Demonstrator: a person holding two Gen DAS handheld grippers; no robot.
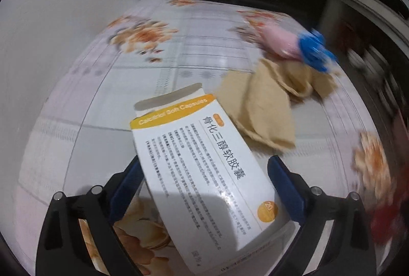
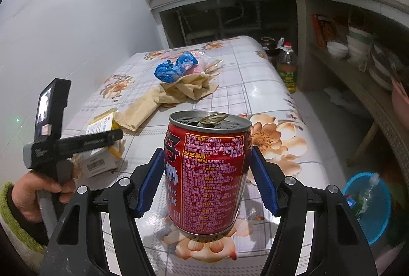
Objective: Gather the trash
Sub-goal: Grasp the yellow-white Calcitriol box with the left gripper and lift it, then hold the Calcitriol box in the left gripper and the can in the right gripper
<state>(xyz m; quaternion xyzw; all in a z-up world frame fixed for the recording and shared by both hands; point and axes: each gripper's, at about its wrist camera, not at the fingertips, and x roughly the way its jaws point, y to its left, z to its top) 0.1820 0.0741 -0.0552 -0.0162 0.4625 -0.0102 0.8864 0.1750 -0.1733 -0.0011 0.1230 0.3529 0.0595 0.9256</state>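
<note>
Left-wrist view: your left gripper (image 1: 204,189) stood with its jaws spread wide around the medicine box (image 1: 204,173), which lay flat on the flowered tablecloth (image 1: 76,122); the blue pads (image 1: 286,189) flanked the box, and whether they touched it could not be told from this blurred frame; beyond the box lay crumpled brown paper (image 1: 263,107), with a pink wrapper (image 1: 278,41) and blue plastic (image 1: 314,51) behind it; the step in hand appeared to be the approach to the box, and the next move would call for you to square the pads on its long sides before closing.

Right-wrist view: your right gripper (image 2: 207,176) pinched the red can (image 2: 207,173), upright with its tab lifted, apparently held just above the tablecloth; your left hand (image 2: 38,191) held the other tool over the box; a blue bucket (image 2: 370,212) stood on the floor beside the table, a likely place for the can.
</note>
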